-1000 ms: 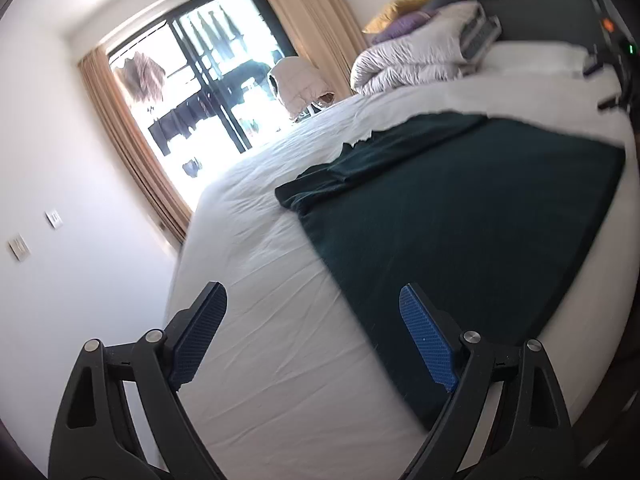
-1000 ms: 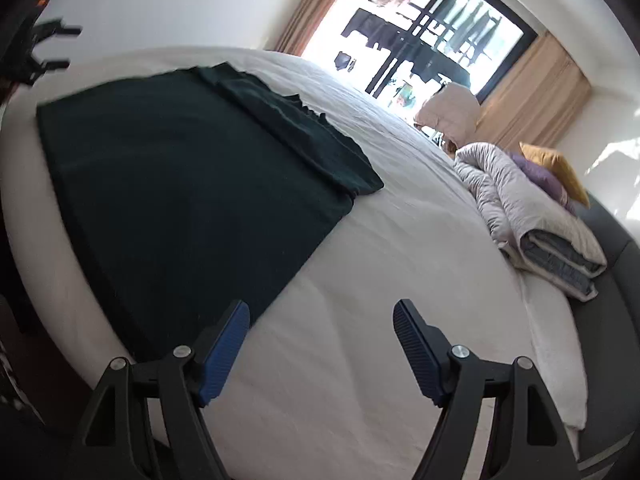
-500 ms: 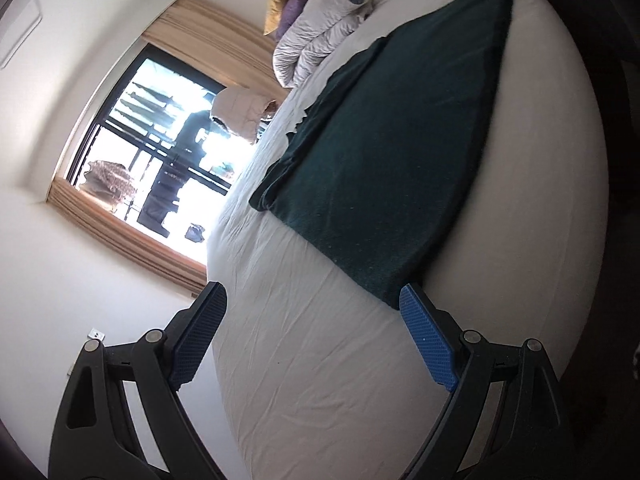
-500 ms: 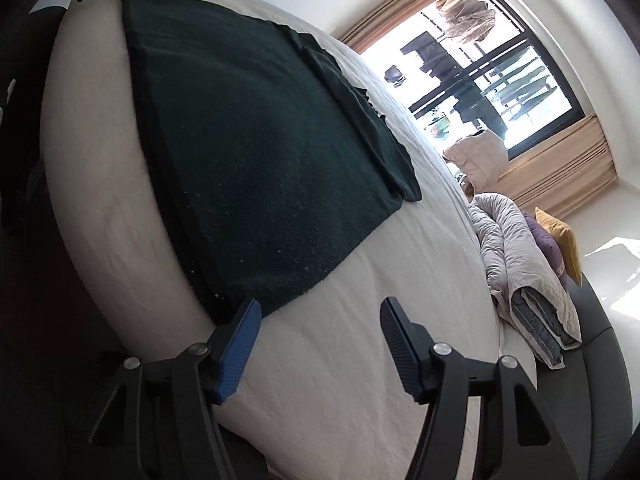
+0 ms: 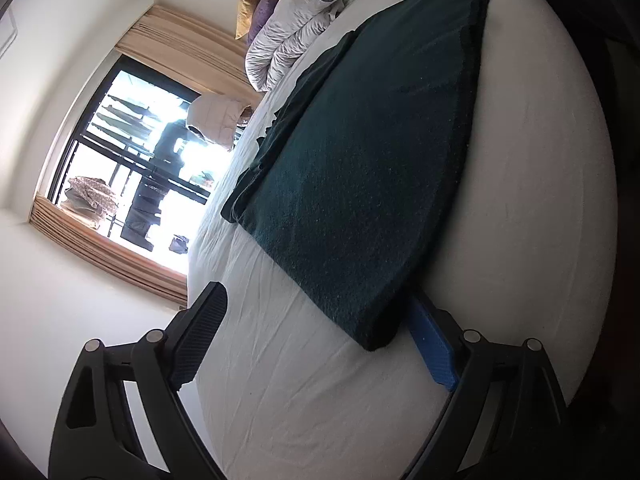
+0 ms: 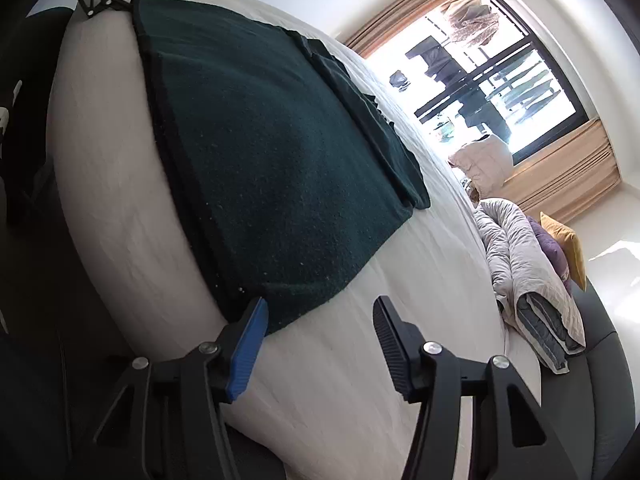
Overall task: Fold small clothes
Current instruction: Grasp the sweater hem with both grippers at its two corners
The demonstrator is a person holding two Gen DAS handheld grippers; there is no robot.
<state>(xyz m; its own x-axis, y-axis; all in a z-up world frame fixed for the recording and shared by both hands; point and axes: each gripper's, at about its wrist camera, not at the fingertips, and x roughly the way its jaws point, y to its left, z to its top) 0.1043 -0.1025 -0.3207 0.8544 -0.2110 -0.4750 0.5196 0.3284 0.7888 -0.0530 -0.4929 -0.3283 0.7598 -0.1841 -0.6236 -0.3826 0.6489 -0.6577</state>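
Note:
A dark green garment (image 5: 360, 160) lies flat on the white bed (image 5: 300, 400), with a sleeve folded in along its far side. My left gripper (image 5: 316, 296) stands wide at one near hem corner. That corner lies between the fingers and covers the tip of the blue pad (image 5: 434, 352); the jaws are closing slightly. In the right wrist view the garment (image 6: 260, 160) has its other hem corner just inside my right gripper (image 6: 320, 304), beside the blue pad (image 6: 246, 350). These jaws are closing, and the black pad is still clear of the cloth.
A folded grey quilt (image 6: 532, 280) and yellow and purple pillows (image 6: 560, 248) sit by the dark headboard (image 6: 600, 380). Behind the bed is a bright window (image 5: 140, 160) with tan curtains. The bed's rounded edge falls away to dark floor beside both grippers.
Both grippers have sunk and rolled toward the garment's near hem corners, which now lie between their fingers. The right jaws have narrowed.

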